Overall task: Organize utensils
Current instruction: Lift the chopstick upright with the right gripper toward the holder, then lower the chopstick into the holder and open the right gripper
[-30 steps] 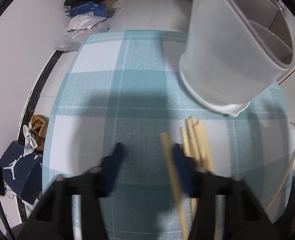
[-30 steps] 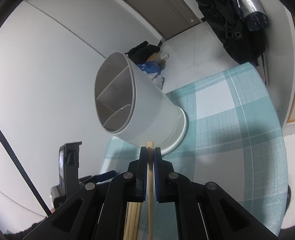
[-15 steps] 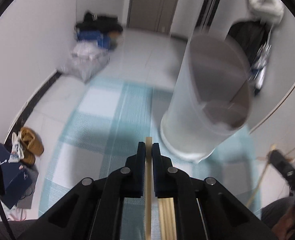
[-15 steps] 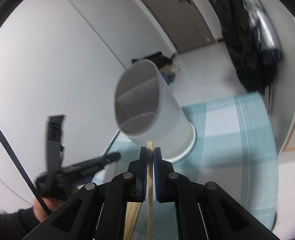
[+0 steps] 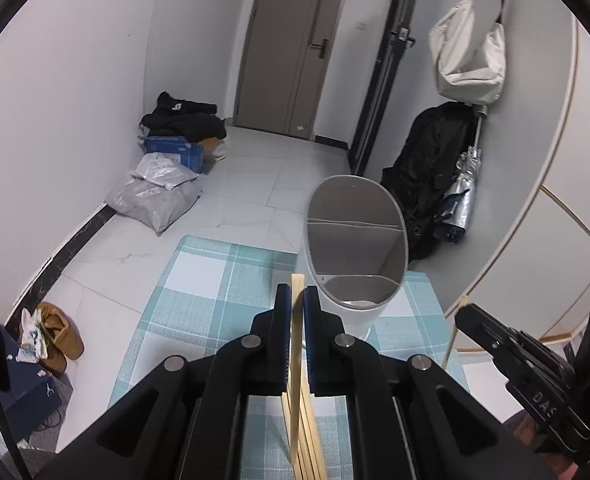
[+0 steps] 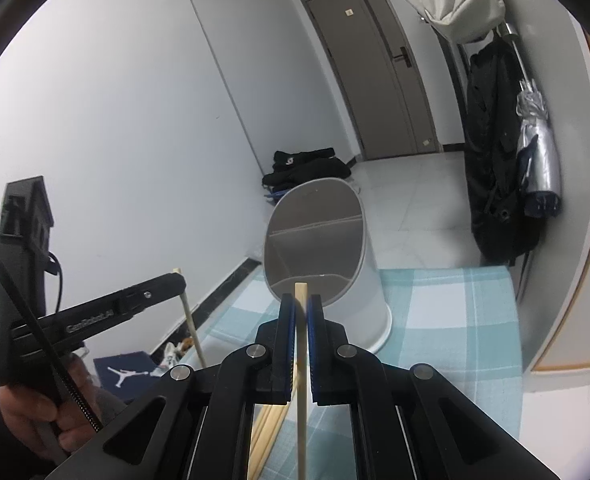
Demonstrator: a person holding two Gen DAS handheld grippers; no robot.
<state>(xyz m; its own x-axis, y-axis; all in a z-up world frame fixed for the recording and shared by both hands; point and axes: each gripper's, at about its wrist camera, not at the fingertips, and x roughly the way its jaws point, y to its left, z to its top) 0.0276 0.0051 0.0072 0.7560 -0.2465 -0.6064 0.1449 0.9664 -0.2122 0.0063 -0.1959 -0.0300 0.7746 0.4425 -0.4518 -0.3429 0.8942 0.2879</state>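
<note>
My left gripper point(image 5: 297, 294): clenched on one pale wooden chopstick point(image 5: 296, 344). My right gripper point(image 6: 301, 303): clenched on a second wooden chopstick point(image 6: 302, 380). Beyond both: white oval divided utensil holder point(image 5: 355, 248), upright on the teal checked worktop point(image 5: 215, 300). Spare chopsticks point(image 5: 309, 440) lie near, beneath the left gripper.

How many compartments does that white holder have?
2 visible: the white holder has one divider, giving a far section and a near section. More may be hidden from this angle.

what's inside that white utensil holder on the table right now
Only grey dividers show inside the white utensil holder, with no utensils visible. Its near wall hides the compartment floors.
</note>
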